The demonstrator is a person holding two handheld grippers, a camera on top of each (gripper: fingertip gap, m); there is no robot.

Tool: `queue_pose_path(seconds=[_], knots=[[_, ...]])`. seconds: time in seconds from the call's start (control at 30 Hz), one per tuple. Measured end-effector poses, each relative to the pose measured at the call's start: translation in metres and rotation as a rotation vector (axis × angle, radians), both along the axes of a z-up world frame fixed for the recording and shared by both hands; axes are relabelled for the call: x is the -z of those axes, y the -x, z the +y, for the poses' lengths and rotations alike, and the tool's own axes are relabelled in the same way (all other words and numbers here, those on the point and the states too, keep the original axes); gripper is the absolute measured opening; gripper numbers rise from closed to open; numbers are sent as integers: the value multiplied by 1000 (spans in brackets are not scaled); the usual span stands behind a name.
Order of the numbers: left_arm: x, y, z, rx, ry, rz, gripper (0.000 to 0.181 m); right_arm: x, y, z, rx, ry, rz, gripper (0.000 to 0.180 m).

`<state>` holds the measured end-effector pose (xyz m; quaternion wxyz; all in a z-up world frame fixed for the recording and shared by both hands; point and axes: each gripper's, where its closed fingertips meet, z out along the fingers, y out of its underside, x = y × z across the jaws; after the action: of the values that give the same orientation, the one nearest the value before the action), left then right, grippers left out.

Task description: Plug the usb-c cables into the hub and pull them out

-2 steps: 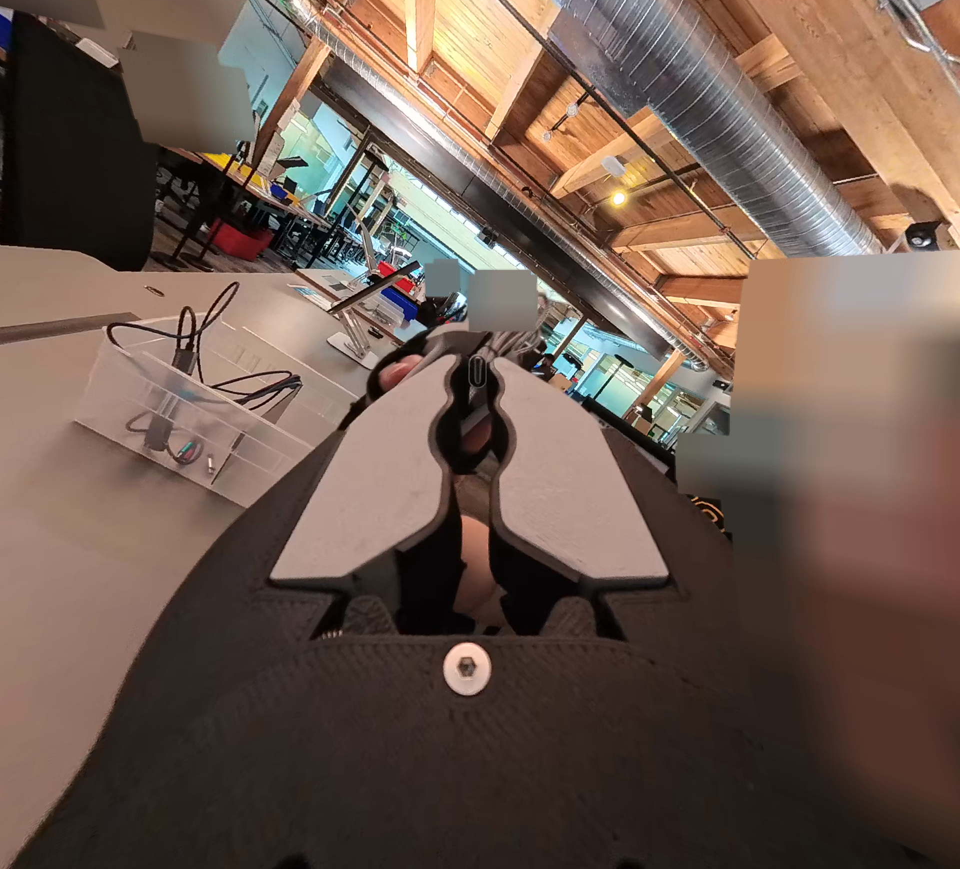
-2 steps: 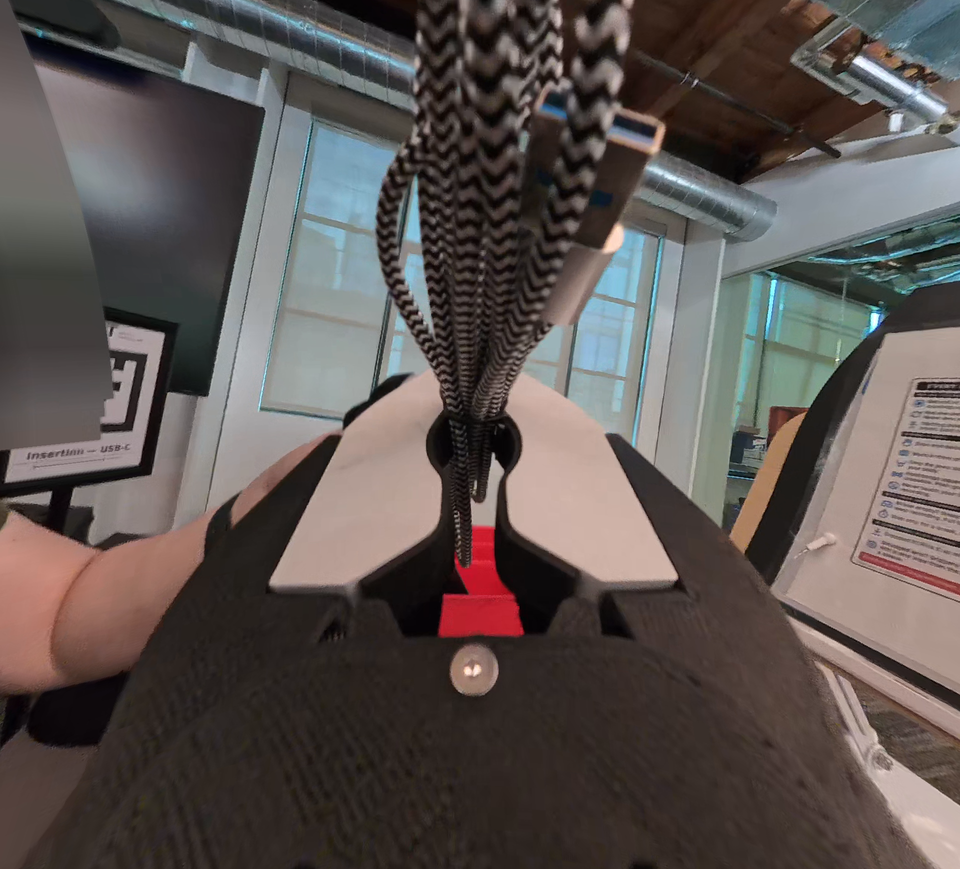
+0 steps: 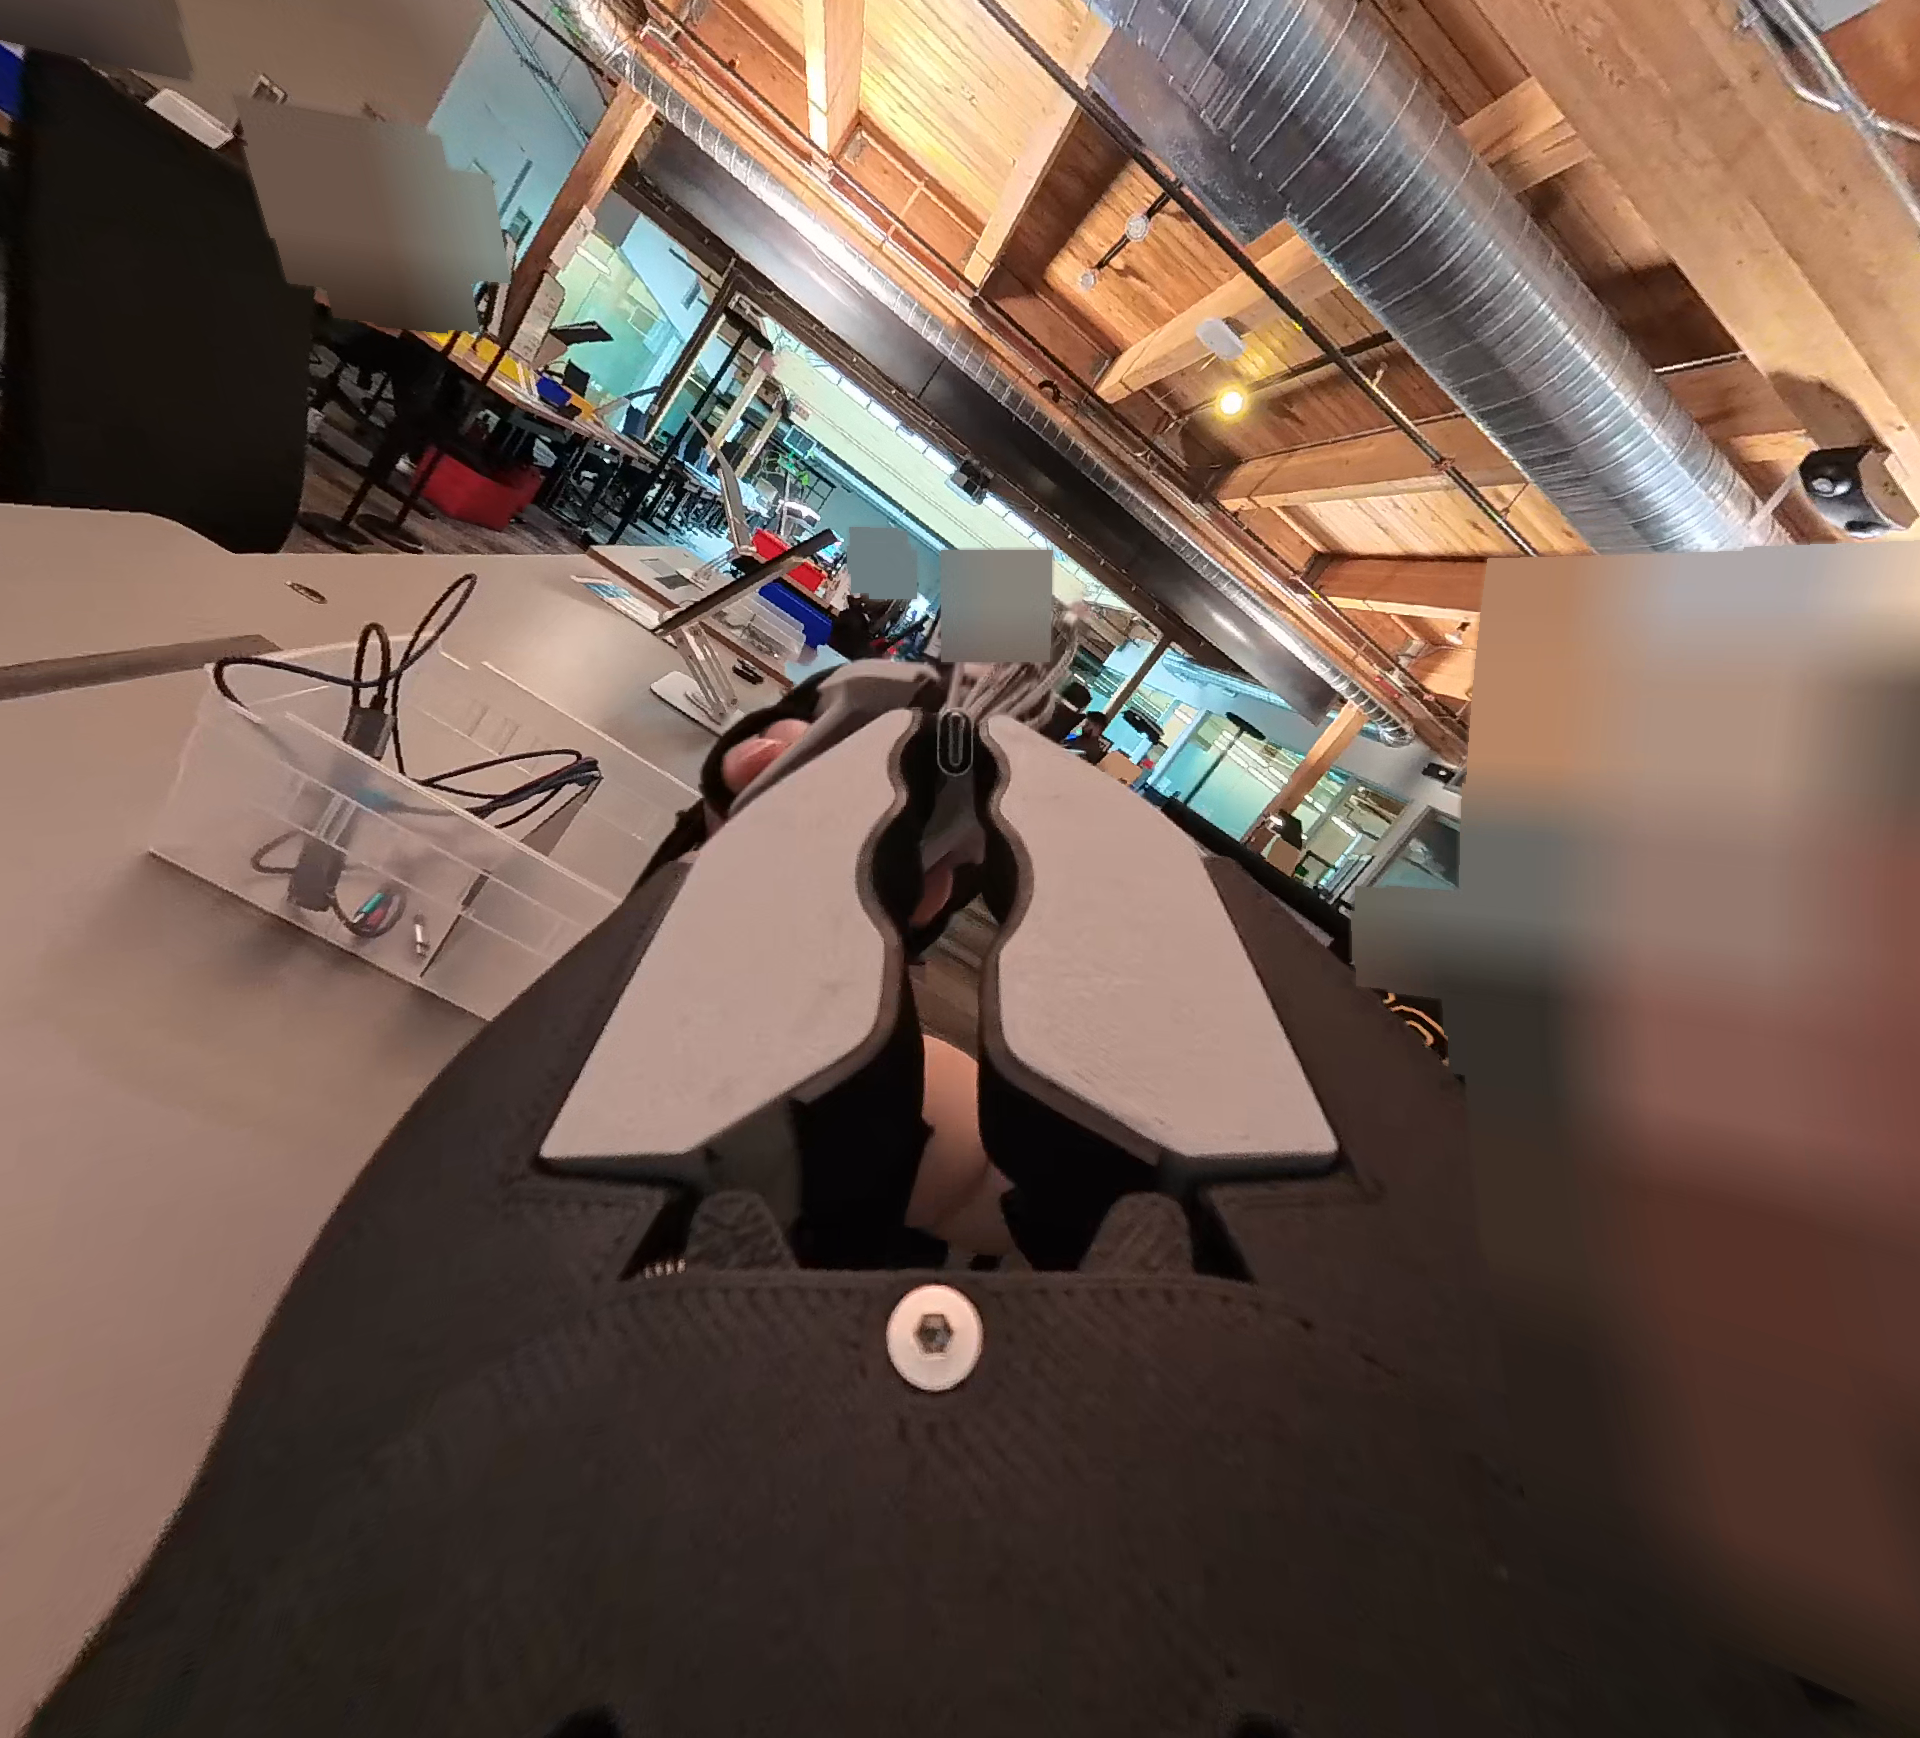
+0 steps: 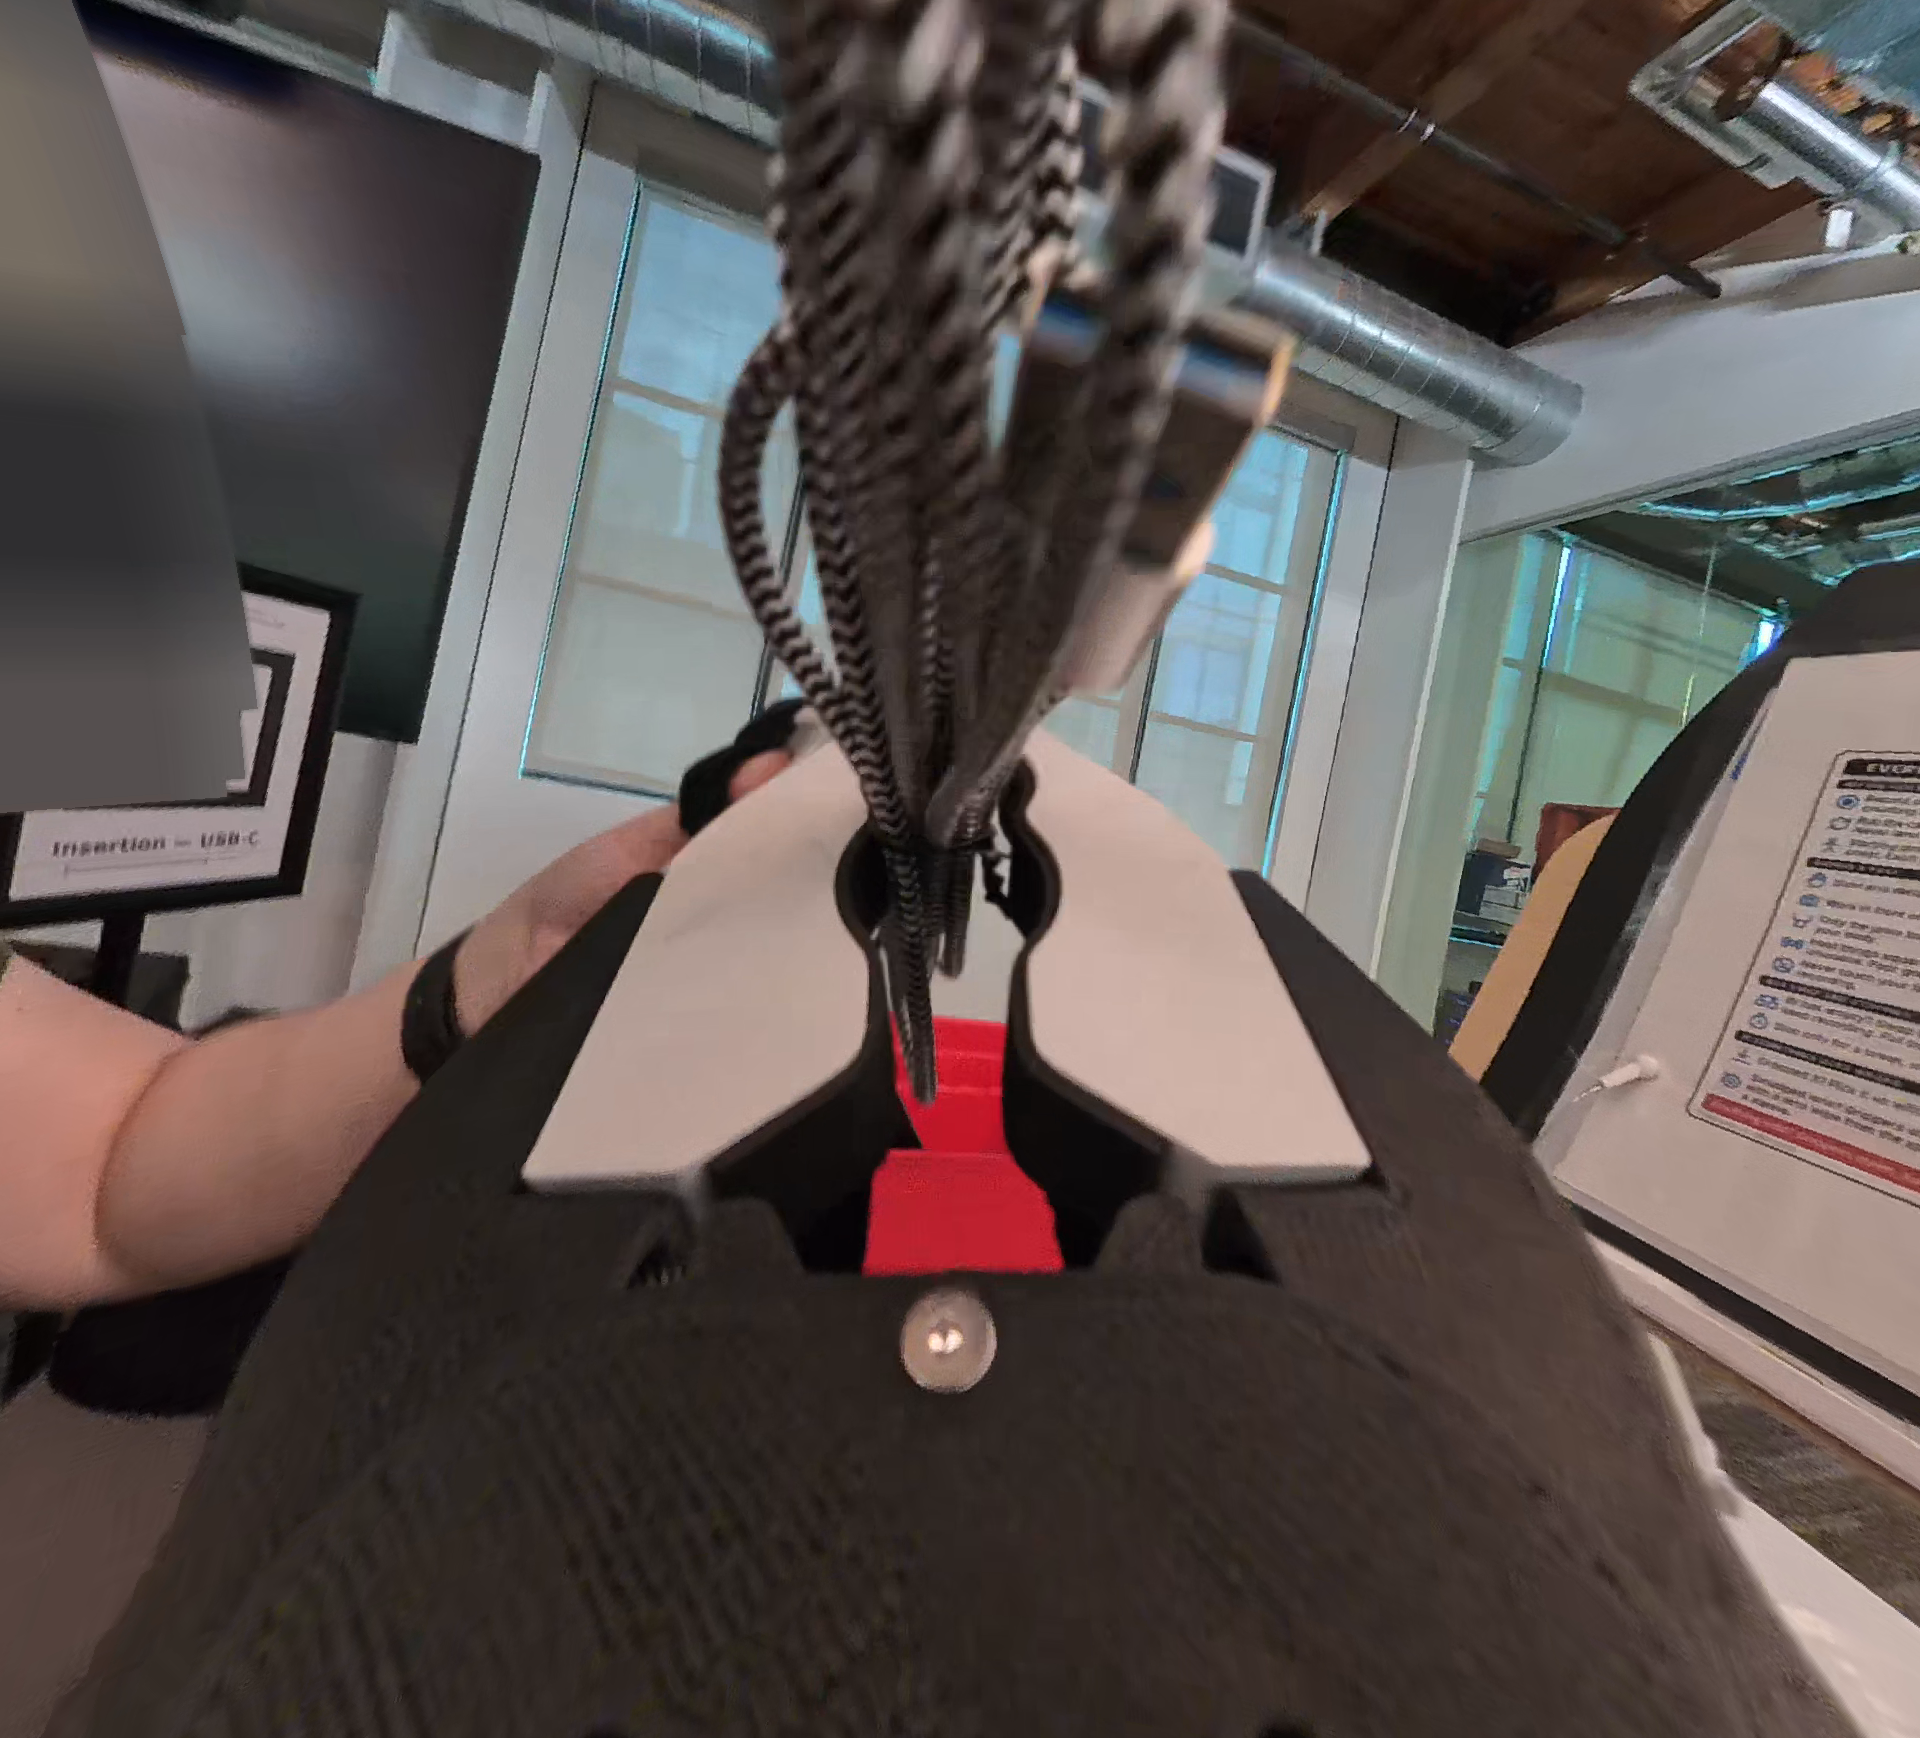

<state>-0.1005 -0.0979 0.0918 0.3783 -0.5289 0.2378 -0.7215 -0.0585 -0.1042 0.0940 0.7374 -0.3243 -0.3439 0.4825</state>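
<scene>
Left gripper (image 3: 951,753) is pinched on the hub (image 3: 954,741): a small grey body is clamped at the fingertips, with one oval port facing the camera. Right gripper (image 4: 951,841) is pressed together on a bundle of braided black-and-white usb-c cables (image 4: 914,608), held at the round notch between the fingers, with the connectors (image 4: 1164,483) dangling loose above and blurred.

Risks, as judged:
- Several cables are clamped at once, well back from the plugs. No single plug is controlled, so alignment with the port is likely to be sloppy; the tip can swing or rotate on approach.
- The hub is held only at the fingertip edge. An off-axis push could twist it or pop it out of the grip.
- The spare connectors hang beside the target plug and could snag on the hub or on the left fingers.
- Which plug is meant for insertion cannot be told; motion blur hides the ends.

Room and edges:
- Both grippers are raised and tilted upward, with ceiling beams and ducts filling the views; nothing is seen close in the air between them.
- In the left wrist view the tabletop (image 3: 156,1117) lies below left, with a clear plastic bin (image 3: 343,847) of other cables near its middle, well apart from the hub.
- In the right wrist view a white panel (image 4: 1704,1013) with a sticker stands to the right, and a framed sign (image 4: 156,753) to the left. Sideways swings toward either should be kept short.
- A person's arm (image 4: 208,1127) is seen low left of the right gripper.
</scene>
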Motion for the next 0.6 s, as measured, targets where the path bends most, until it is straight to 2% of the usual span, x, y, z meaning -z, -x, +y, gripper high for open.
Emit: queue_pose_path(seconds=[0.1, 0.27, 0.47, 0.6], knots=[[-4, 5, 0, -16, -11, 6, 6, 14, 7, 0, -5, -63, -101, 21], [-10, 19, 5, -47, -12, 0, 6, 34, 12, 15, 85, -100, -240, 27], [-6, 20, 9, -55, 5, 21, 6, 38, 15, 11, 43, -93, -214, 20], [-4, 21, 12, -55, 17, 17, 5, 35, 15, 5, -10, -88, -169, 25]])
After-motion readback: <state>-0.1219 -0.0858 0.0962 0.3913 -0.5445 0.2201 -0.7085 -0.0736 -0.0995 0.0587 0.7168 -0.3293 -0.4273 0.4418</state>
